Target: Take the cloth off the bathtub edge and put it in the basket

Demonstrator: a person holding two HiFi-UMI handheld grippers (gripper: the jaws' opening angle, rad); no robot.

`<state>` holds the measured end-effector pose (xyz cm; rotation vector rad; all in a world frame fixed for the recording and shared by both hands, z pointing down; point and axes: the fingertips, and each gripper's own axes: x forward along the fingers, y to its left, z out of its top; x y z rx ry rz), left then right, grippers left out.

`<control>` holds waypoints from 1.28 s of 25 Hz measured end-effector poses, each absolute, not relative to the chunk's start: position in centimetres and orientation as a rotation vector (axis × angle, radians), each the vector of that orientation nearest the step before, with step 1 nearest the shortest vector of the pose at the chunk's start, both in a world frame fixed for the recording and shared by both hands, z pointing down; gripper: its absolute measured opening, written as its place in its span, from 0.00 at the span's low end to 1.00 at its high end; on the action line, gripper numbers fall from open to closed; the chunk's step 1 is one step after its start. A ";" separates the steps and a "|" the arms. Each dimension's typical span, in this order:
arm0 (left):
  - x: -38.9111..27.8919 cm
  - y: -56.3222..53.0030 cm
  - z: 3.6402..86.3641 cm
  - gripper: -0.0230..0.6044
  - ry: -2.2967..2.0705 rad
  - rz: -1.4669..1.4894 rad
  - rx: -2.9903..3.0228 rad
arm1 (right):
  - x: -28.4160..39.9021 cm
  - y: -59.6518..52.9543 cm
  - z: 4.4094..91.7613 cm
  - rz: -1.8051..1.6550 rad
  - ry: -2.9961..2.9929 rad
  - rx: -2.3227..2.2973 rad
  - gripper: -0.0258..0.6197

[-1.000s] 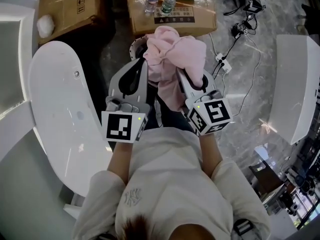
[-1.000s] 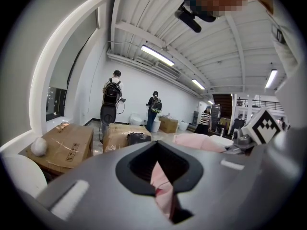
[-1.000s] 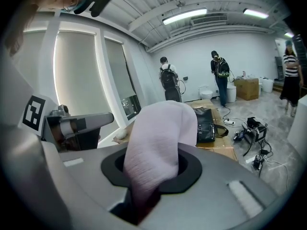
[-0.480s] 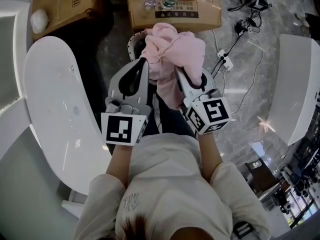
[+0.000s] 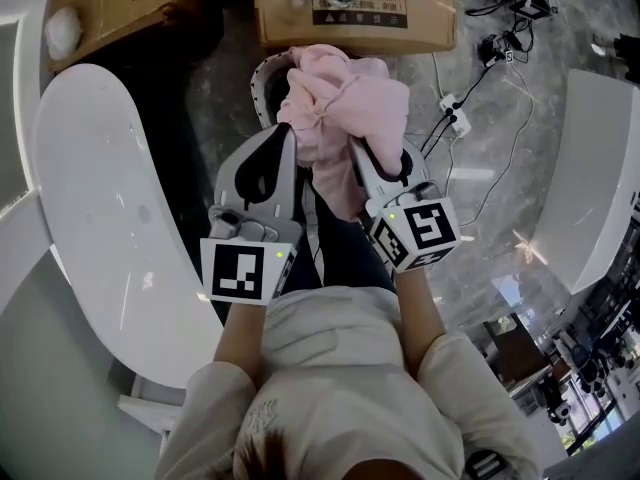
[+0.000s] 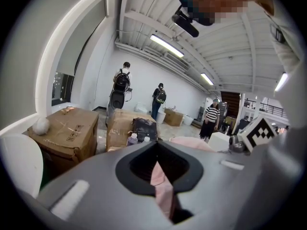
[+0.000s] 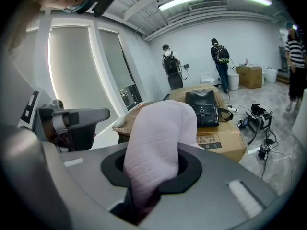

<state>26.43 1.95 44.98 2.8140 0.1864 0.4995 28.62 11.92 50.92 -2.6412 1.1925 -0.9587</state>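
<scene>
Left gripper (image 5: pixel 288 146) and right gripper (image 5: pixel 358 154) have jaws clamped.

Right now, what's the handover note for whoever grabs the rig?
Left gripper: shut on the pink cloth.
Right gripper: shut on the same cloth.
Things: the cloth hangs bunched between both grippers, over the basket, whose rim shows behind it. The bathtub is at the left.
Done: cloth is off the tub edge.
Left: lower it into the basket, open both grippers.

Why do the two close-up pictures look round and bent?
Left gripper view: a wide-angle lens bends straight lines and blackens the corners. Right gripper view: the same bowing, in the window frame. Head view: less bent, with glare on the bathtub.
</scene>
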 end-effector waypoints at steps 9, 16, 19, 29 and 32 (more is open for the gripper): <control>26.6 1.5 49.7 0.11 0.150 0.528 2.854 | 28.5 11.4 55.9 -1.027 1.189 -2.617 0.18; 26.6 1.9 52.7 0.11 0.092 0.560 2.759 | 28.2 11.3 59.9 -1.087 1.206 -2.607 0.18; 26.4 1.8 54.4 0.11 0.087 0.575 2.771 | 28.5 11.3 61.4 -1.102 1.195 -2.612 0.18; 25.4 1.2 58.6 0.11 0.015 0.621 2.795 | 27.5 11.5 65.8 -1.154 1.166 -2.624 0.18; 25.3 1.5 59.5 0.11 -0.016 0.634 2.778 | 27.2 11.9 67.3 -1.185 1.160 -2.627 0.18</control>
